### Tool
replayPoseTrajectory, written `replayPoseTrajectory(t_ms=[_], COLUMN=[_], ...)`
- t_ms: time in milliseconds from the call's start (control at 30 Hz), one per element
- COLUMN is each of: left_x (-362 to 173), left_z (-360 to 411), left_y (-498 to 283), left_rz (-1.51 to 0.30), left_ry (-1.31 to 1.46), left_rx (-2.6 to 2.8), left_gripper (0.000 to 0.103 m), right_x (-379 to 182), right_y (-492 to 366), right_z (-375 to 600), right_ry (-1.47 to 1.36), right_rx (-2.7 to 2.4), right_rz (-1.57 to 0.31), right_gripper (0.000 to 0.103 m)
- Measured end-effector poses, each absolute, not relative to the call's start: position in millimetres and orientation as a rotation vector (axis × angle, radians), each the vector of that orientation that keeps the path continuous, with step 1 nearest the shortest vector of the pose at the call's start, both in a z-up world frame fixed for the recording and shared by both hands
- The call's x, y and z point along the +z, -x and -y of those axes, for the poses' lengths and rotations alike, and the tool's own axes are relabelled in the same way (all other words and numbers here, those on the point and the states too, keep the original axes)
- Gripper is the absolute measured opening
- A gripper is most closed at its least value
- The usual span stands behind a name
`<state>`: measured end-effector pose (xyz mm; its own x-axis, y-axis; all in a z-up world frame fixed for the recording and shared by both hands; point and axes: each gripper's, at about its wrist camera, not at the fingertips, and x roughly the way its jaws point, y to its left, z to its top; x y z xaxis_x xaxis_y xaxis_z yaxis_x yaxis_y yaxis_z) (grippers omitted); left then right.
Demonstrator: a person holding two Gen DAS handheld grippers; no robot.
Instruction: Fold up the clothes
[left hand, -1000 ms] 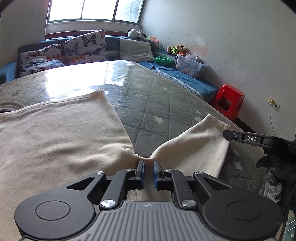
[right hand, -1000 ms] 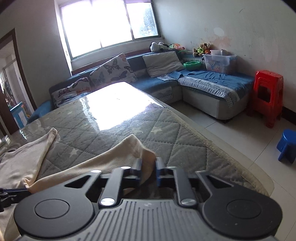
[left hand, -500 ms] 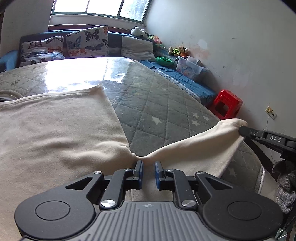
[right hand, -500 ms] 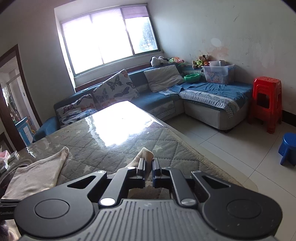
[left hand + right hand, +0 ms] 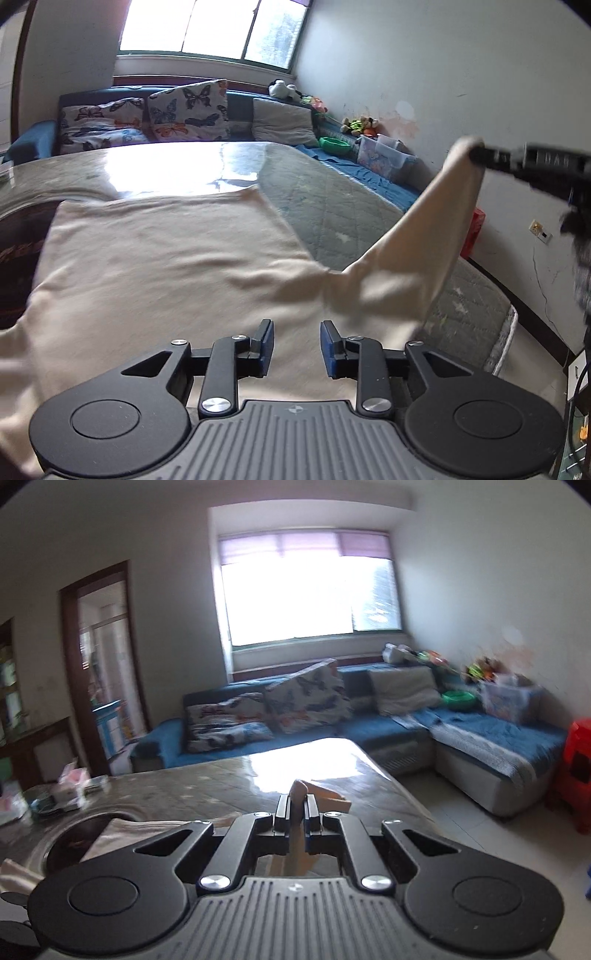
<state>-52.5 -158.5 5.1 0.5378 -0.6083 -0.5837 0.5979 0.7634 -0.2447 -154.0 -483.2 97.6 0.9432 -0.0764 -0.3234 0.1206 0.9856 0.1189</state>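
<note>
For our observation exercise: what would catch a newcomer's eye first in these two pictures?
The cream shirt spread over the quilted table, one sleeve lifted high to the right by the right gripper, shut on its end. Nearer, the left gripper hangs open above the cloth. Behind, a bright window over the blue sofa.

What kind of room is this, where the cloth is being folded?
Most likely a home living room. A blue corner sofa with butterfly-print cushions runs under a big window, soft toys sit along the wall, and the cream garment lies on a large table with a quilted cover.
</note>
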Motion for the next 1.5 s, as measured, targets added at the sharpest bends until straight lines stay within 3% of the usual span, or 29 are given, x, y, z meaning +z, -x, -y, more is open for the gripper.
replayPoseTrajectory(t_ms=[233, 533, 1033, 1067, 1133, 1200, 1367, 1500], left_x=[-1, 0, -5, -6, -6, -4, 19, 51], left_z=[101, 54, 87, 90, 95, 100, 107, 114], left_y=[68, 75, 56, 56, 57, 58, 58, 57], left_rz=[-0.699, -0.686, -0.690, -0.689, -0.678, -0.660, -0.582, -0.495], left_ry=[0.064, 0.112, -0.017, -0.031, -0.058, -0.087, -0.110, -0.112], left_rx=[-0.591, -0.472, -0.485, -0.487, -0.492, -0.494, -0.483, -0.501], left_gripper=[0.034, 0.035, 0.033, 0.032, 0.016, 0.006, 0.004, 0.004], right_x=[116, 80, 53, 51, 44, 34, 15, 3], right_y=[113, 78, 107, 108, 115, 124, 139, 145], right_z=[379, 284, 396, 398, 411, 420, 419, 405], right_ry=[-0.002, 0.099, 0.149, 0.155, 0.179, 0.185, 0.185, 0.204], right_rx=[0.188, 0.452, 0.221, 0.216, 0.199, 0.193, 0.231, 0.253], right_rz=[-0.363, -0.520, -0.636, -0.643, -0.673, -0.710, -0.763, -0.762], right_gripper=[0.006, 0.008, 0.034, 0.035, 0.040, 0.042, 0.051, 0.052])
